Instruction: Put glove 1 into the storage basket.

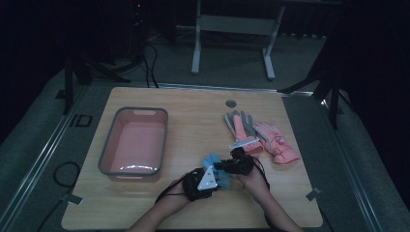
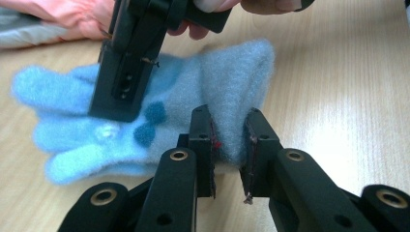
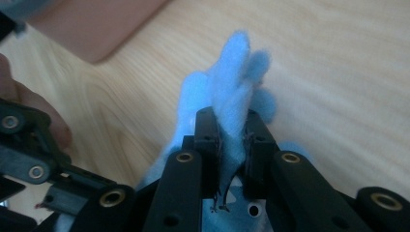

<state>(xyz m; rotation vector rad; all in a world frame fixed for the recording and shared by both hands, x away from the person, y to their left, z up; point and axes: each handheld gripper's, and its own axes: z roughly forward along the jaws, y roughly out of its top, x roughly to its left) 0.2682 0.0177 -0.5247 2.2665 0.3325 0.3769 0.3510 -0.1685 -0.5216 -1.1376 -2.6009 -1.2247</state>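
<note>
Blue fleece glove (image 1: 216, 166) lies on the table (image 1: 193, 208) between both grippers, right of the pink tub (image 1: 134, 140). Left gripper (image 2: 231, 140) pinches its cuff fold; fingers extend leftward. Right gripper (image 3: 232, 140) clamps the finger end.

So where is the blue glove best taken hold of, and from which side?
At the cuff end, from the person's side: the blue glove lies flat, its fleece bunching into a ridge. The left claw pinches that fold; the right claw is clamped on the finger end.
</note>
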